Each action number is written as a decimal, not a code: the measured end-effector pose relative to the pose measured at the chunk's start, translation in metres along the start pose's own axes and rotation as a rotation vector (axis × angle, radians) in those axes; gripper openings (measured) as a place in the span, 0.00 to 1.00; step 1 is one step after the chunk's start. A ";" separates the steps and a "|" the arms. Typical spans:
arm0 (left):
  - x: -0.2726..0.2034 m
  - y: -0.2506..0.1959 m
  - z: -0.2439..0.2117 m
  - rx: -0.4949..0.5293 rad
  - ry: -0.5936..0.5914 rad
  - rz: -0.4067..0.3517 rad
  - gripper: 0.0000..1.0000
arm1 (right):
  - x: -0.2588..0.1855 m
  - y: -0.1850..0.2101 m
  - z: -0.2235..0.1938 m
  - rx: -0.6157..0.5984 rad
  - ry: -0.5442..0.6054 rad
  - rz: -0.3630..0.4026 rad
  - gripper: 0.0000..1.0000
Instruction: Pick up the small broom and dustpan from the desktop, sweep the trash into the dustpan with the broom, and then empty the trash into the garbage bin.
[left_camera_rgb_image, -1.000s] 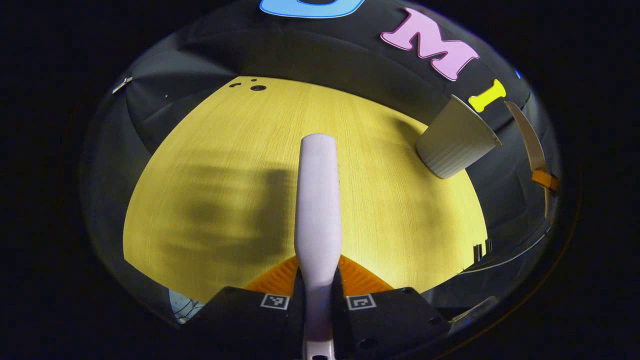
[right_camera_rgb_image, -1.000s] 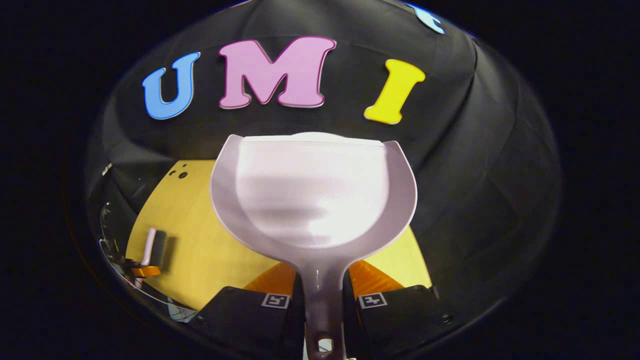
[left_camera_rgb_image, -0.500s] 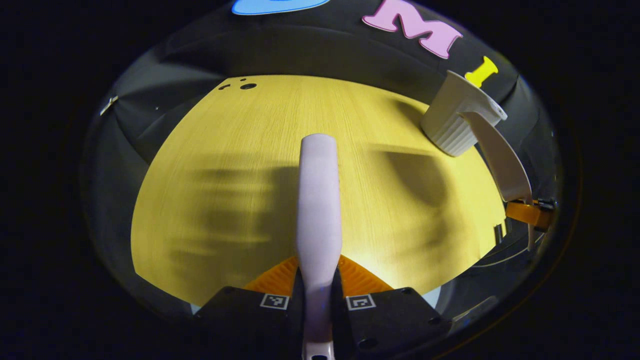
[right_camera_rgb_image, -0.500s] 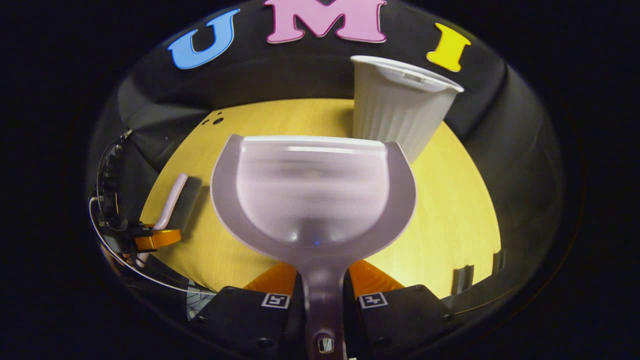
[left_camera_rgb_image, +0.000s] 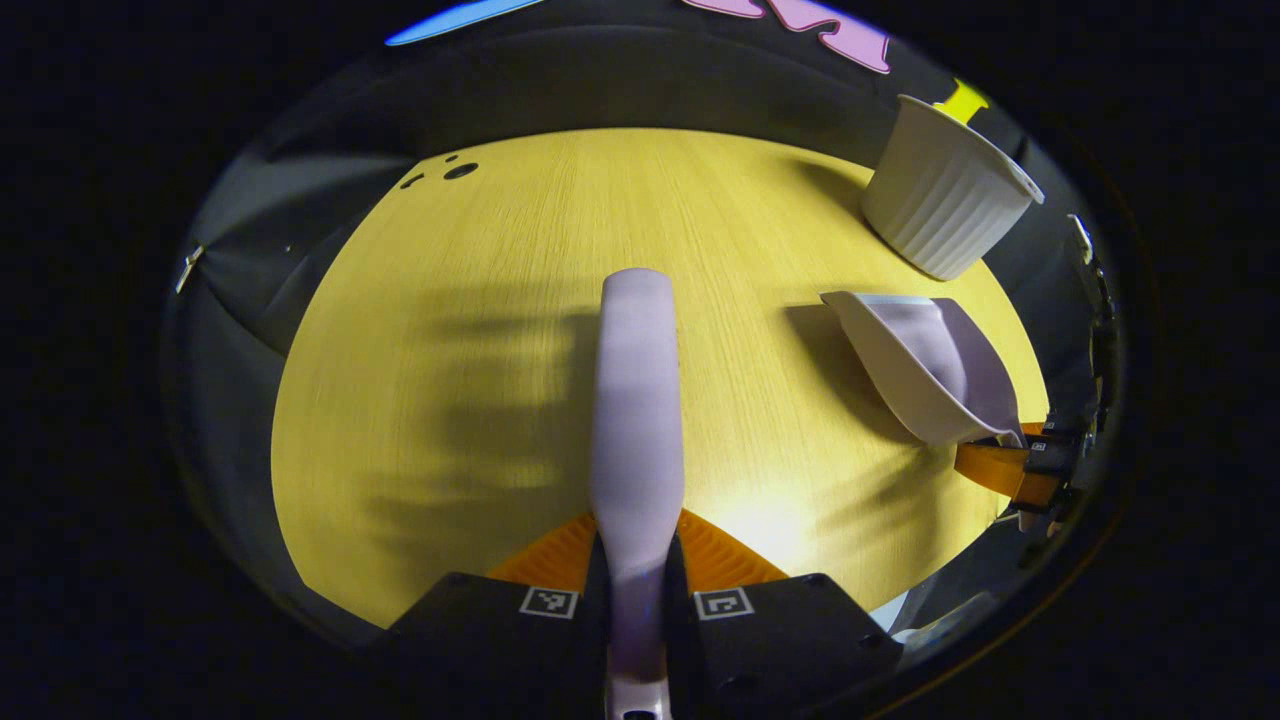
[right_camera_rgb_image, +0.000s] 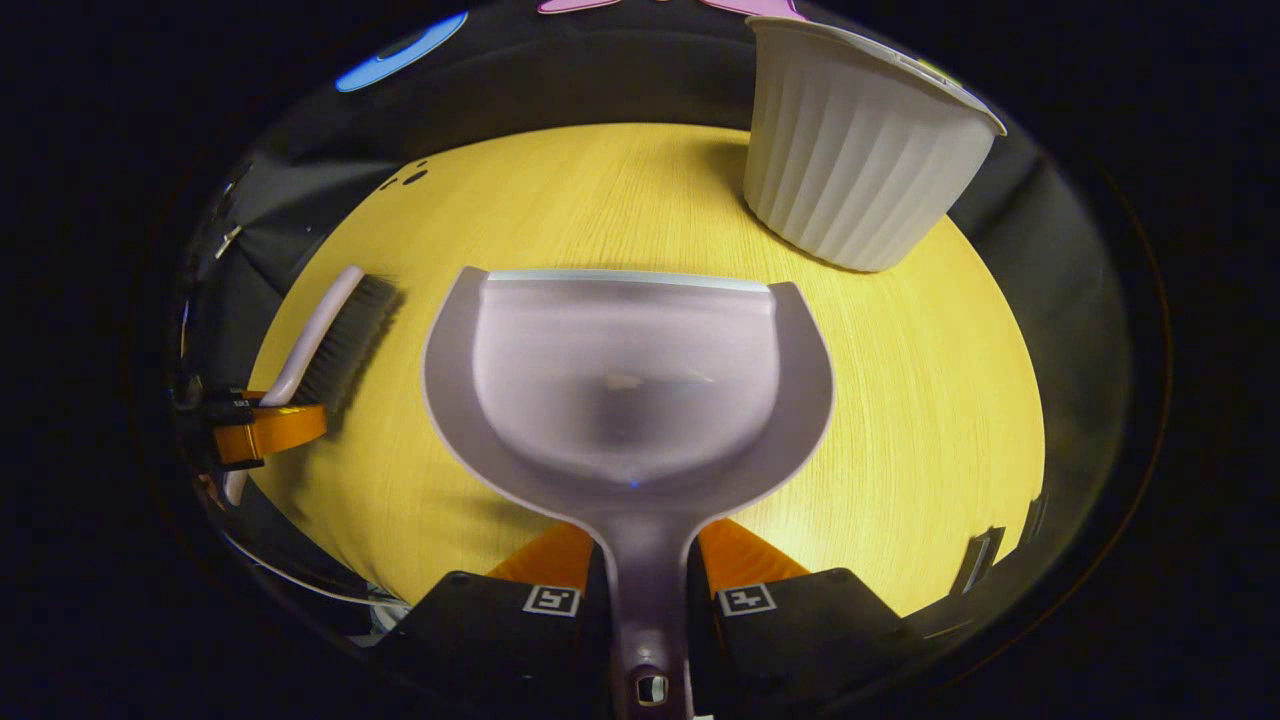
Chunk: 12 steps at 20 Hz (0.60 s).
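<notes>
Strong fisheye bending curves the yellow wood-grain tabletop (left_camera_rgb_image: 480, 400) into a dome. It is brightly lit, with a glare patch just ahead of the left hand-held gripper (left_camera_rgb_image: 636, 600). Soft, smeared shadows lie beside the pale lilac broom handle (left_camera_rgb_image: 636, 400). The surroundings stay dim.

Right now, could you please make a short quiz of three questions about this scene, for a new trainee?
1. True or false: the right gripper is shut on the dustpan handle.
2. Which tool does the left gripper hold? A) sponge B) broom C) cloth
3. Fill in: the ribbed white garbage bin stands upright on the ______ desktop.

Key: 1 true; 2 B; 3 wooden.
</notes>
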<state>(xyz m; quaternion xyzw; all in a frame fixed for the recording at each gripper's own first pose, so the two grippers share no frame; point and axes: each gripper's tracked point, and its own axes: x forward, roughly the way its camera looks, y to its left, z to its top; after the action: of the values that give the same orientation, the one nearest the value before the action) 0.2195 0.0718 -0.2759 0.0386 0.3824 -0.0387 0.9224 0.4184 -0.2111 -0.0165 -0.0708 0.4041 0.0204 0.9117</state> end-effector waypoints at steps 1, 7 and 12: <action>0.002 0.000 -0.001 0.003 0.008 0.016 0.30 | 0.001 0.002 -0.001 -0.002 0.006 -0.003 0.35; -0.002 0.003 -0.002 0.034 0.021 0.084 0.36 | 0.005 0.006 -0.002 -0.018 0.027 0.017 0.37; -0.017 -0.005 -0.006 0.002 0.011 0.058 0.60 | -0.004 0.012 -0.001 0.000 0.024 0.062 0.58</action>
<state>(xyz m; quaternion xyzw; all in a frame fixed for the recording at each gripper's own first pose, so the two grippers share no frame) 0.2027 0.0683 -0.2681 0.0509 0.3862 -0.0122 0.9209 0.4142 -0.1989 -0.0157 -0.0585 0.4172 0.0475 0.9057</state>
